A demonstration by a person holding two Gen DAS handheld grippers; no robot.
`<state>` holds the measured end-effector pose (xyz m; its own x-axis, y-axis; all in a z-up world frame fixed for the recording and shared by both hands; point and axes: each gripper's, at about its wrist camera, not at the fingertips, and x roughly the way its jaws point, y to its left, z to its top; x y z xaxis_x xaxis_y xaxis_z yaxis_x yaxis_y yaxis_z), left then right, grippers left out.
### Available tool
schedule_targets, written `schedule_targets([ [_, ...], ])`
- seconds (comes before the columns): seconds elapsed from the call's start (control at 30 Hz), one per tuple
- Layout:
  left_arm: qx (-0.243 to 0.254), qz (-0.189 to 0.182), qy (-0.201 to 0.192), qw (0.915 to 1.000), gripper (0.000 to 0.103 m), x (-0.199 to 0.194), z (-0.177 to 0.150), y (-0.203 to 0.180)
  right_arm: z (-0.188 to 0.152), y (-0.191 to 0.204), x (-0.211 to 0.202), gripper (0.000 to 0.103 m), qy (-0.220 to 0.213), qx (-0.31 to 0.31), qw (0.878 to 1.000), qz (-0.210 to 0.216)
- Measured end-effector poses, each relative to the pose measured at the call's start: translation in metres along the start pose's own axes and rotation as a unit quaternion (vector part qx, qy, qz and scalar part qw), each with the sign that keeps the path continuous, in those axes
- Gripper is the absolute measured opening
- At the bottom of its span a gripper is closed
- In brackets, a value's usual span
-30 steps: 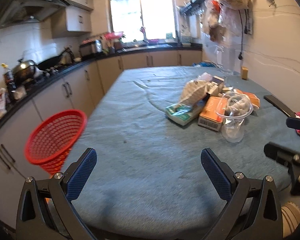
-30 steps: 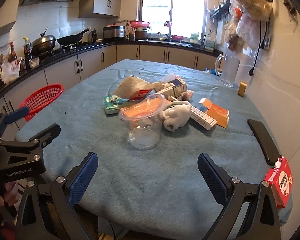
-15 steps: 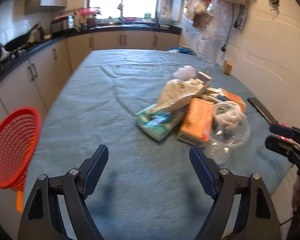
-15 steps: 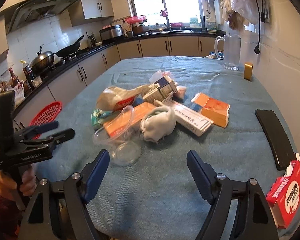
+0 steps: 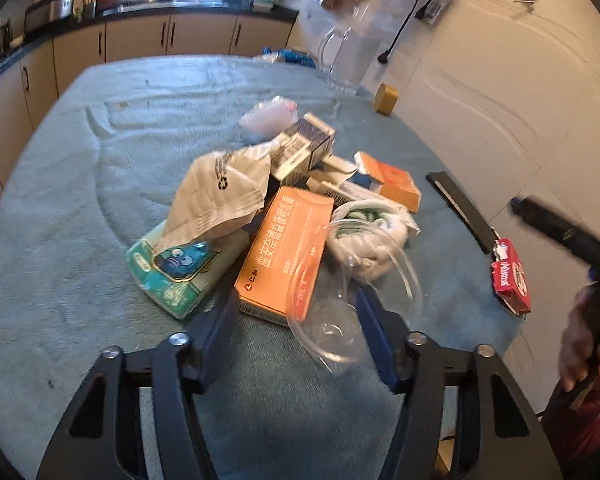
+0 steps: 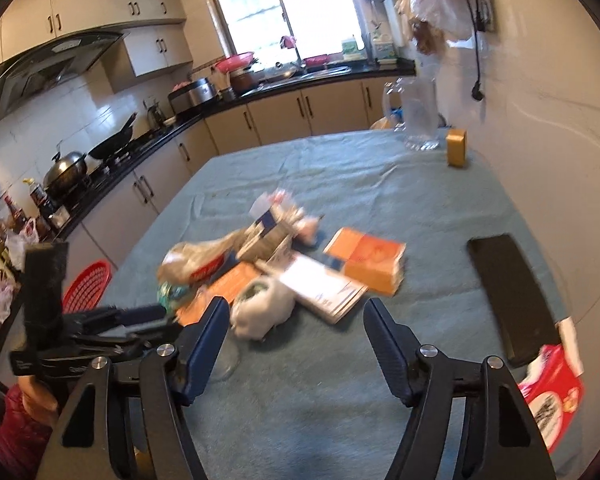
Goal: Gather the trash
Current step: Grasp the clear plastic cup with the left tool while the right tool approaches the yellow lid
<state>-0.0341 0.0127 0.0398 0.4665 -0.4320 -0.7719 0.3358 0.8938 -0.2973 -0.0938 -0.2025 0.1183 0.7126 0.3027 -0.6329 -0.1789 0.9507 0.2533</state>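
So the trash is one heap mid-bench on the fuzzy teal cloth [image 5: 100, 128]: a clear plastic cup [image 5: 340, 292] tipped on its side, a flat orange carton [image 5: 284, 248] with Chinese print, a soft green tissue pack [image 5: 176, 268] with a cartoon fish, a crinkled paper bag [image 5: 224, 192] and a balled-up white rag [image 5: 372, 236]

My left gripper [image 5: 296, 320] has its jaws spread wide, and the cup sits right between them, its rim toward 12 o'clock, the carton touching it at 11

From the right gripper [image 6: 296, 332], jaws also spread with nothing in them, the rag [image 6: 264, 308] is at 11 o'clock near the left jaw, and the red mesh basket [image 6: 86, 288] sits off the bench edge at 9
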Motion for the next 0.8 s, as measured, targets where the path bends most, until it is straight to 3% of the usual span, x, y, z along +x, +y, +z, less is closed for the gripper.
schedule_targets([
  [0.23,-0.004,-0.021,0.020,0.9996,0.034,0.013,0.003,0.002,0.046,-0.035,0.000,0.074,0.003,0.037,0.999,-0.018],
  [0.4,0.018,-0.012,0.019,0.9996,0.030,0.011,0.002,-0.007,0.084,-0.070,0.023,0.074,0.013,0.074,0.996,-0.045],
  [0.47,0.027,-0.020,0.014,0.9993,0.024,0.008,0.000,-0.009,0.099,-0.090,0.038,0.074,0.021,0.093,0.994,-0.050],
  [0.5,0.031,-0.026,0.013,0.9991,0.011,0.006,0.000,-0.009,0.108,-0.102,0.048,0.074,0.022,0.102,0.993,-0.058],
  [0.7,0.034,-0.044,0.013,0.9984,0.009,-0.001,0.008,-0.001,0.154,-0.171,0.110,0.074,0.036,0.147,0.984,-0.093],
  [0.8,0.030,-0.050,0.019,0.9981,0.009,0.003,0.013,0.003,0.172,-0.204,0.143,0.067,0.046,0.165,0.980,-0.096],
])
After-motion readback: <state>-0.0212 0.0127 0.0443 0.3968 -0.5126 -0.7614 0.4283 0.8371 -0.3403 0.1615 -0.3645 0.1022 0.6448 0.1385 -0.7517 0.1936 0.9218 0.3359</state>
